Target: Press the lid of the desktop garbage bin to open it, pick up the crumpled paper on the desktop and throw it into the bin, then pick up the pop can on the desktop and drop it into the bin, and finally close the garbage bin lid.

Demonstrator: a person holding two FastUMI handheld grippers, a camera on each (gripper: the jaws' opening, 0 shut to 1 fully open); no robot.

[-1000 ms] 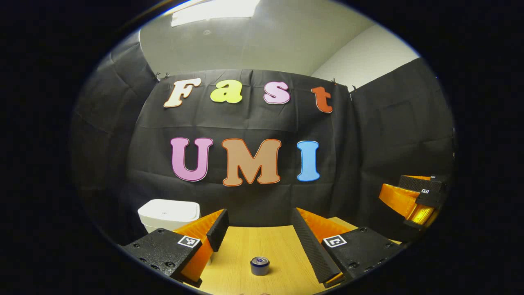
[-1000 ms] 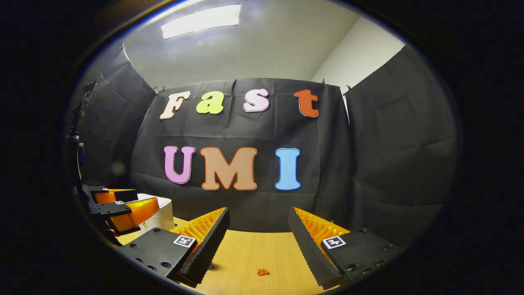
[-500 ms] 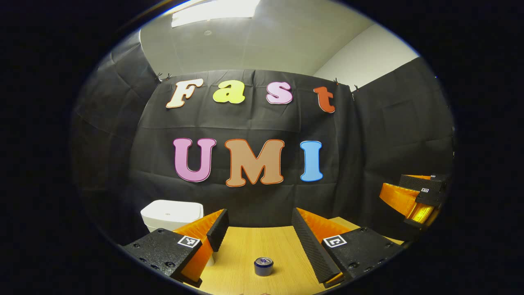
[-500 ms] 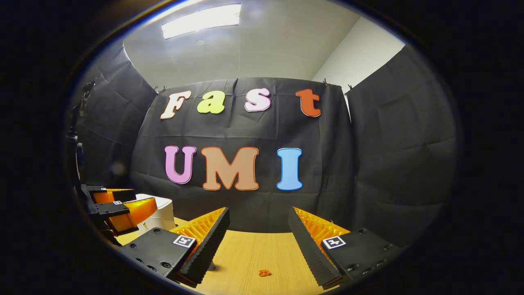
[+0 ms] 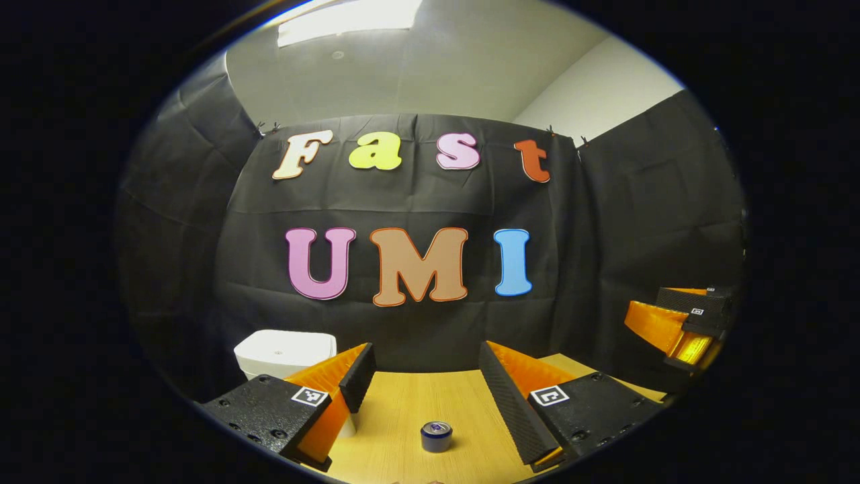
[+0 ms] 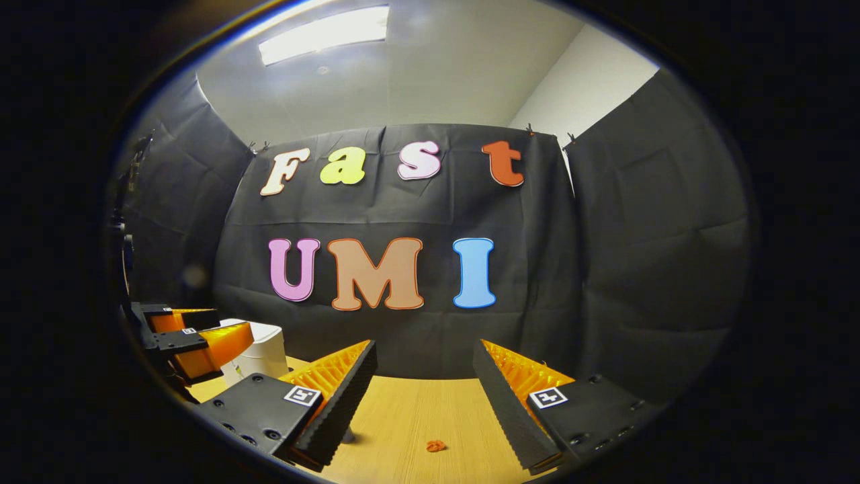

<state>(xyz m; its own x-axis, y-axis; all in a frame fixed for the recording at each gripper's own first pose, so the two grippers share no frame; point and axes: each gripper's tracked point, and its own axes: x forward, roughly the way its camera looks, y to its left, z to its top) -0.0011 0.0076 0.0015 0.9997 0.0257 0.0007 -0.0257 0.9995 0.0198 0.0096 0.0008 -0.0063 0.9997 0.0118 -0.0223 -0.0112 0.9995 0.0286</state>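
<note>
Hanging above the desk (image 5: pixel 403 410), the left tongs (image 5: pixel 423 376) are spread apart and hold nothing; the can (image 5: pixel 437 436) stands upright below them. The right tongs (image 6: pixel 423 376) are also released, above a small orange paper ball (image 6: pixel 436 445). The white bin (image 5: pixel 285 352), lid closed, stands at the left.

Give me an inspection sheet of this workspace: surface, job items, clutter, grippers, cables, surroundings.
Surface: wooden desktop, bare between the items.
Garbage bin: white garbage bin, lid down, at the desktop's far left.
Pop can: pop can upright on the desktop, ahead of the left gripper.
Crumpled paper: small crumpled paper on the desktop, ahead of the right gripper.
Clutter: nothing seen.
Grippers: both open, holding nothing, above the desktop.
Cables: nothing seen.
Surroundings: black cloth wall, ceiling light.
</note>
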